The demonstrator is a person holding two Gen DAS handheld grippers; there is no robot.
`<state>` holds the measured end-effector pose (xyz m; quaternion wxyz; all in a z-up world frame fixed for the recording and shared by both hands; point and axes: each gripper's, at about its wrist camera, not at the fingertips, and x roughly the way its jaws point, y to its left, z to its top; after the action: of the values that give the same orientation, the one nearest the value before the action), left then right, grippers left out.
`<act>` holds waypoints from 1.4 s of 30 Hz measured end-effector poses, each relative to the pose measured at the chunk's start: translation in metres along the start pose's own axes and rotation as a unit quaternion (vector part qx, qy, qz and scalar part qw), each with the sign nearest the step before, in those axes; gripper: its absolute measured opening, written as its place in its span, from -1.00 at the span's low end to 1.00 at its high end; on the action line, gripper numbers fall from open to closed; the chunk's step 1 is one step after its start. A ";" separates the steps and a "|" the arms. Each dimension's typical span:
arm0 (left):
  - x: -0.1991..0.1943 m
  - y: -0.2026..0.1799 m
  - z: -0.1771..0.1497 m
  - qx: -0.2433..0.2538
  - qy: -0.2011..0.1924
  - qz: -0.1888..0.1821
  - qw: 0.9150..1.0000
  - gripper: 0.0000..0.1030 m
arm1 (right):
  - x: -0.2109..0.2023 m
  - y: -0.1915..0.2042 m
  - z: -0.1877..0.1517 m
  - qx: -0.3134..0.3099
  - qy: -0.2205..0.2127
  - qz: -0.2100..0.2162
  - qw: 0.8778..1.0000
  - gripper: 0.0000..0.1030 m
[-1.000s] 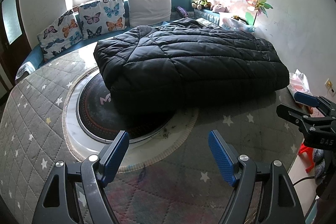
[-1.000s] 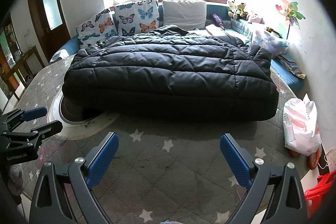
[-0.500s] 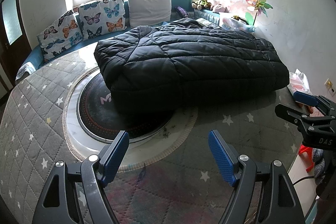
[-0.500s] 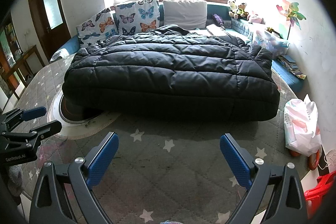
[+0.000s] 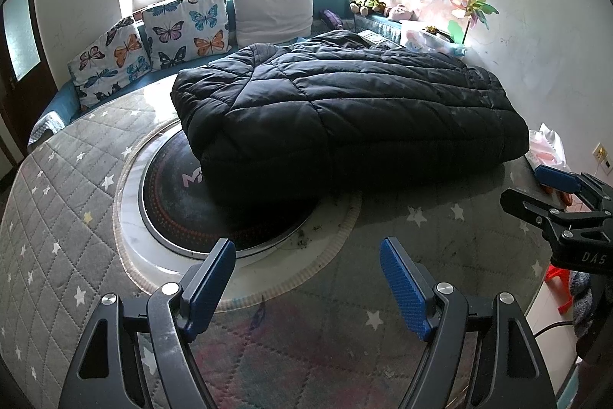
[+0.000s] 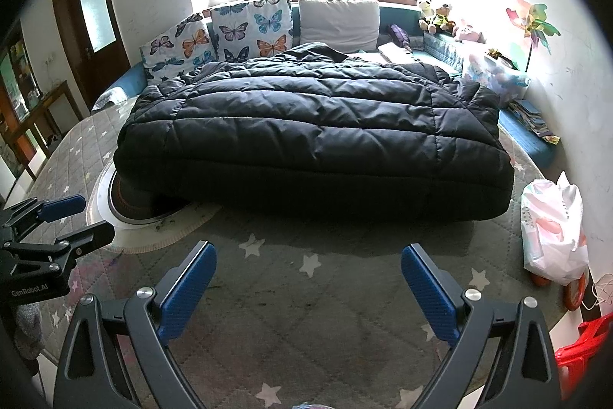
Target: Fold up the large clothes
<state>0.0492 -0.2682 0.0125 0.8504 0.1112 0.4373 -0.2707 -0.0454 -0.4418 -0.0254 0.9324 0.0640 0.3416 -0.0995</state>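
A large black puffer jacket lies folded into a thick rectangle on the grey star-patterned quilted surface; it also shows in the right wrist view. My left gripper is open and empty, held above the surface short of the jacket's near edge. My right gripper is open and empty, also short of the jacket. Each gripper shows at the edge of the other's view: the right one and the left one.
A round dark inset with a white rim lies partly under the jacket. Butterfly cushions and a bench line the far side. A white plastic bag sits at the right edge, a red stool below it.
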 end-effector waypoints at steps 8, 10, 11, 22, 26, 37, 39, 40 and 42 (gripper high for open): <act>0.001 0.000 -0.001 0.001 0.001 0.000 1.000 0.61 | 0.001 0.000 0.001 0.000 0.000 0.001 1.000 1.00; 0.001 0.000 -0.001 0.001 0.001 0.001 1.000 0.60 | 0.001 0.000 0.001 0.000 0.000 0.002 1.000 1.00; 0.002 0.000 -0.001 0.001 0.001 0.001 1.000 0.61 | 0.001 0.000 0.001 0.000 0.001 0.002 1.000 1.00; 0.002 0.000 -0.002 0.002 0.002 0.001 1.000 0.61 | 0.001 0.000 0.001 0.000 0.001 0.001 1.000 1.00; 0.003 0.001 -0.003 0.002 0.002 0.001 1.000 0.61 | 0.002 -0.001 0.001 0.000 0.001 0.001 1.000 1.00; 0.004 0.003 -0.003 0.002 -0.004 0.006 1.000 0.61 | 0.005 -0.002 0.000 -0.003 0.004 0.002 1.000 1.00; 0.003 0.004 -0.002 0.003 -0.007 0.007 1.000 0.61 | 0.006 -0.002 -0.001 -0.004 0.004 0.003 1.000 1.00; 0.003 0.004 -0.002 0.003 -0.006 0.007 1.000 0.61 | 0.006 -0.003 -0.001 -0.004 0.005 0.003 1.000 1.00; 0.004 0.003 -0.002 0.005 -0.005 0.006 1.000 0.61 | 0.007 -0.004 -0.001 -0.005 0.006 0.003 1.000 1.00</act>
<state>0.0511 -0.2664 0.0082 0.8534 0.1167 0.4311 -0.2686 -0.0418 -0.4463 -0.0308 0.9309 0.0612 0.3475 -0.0942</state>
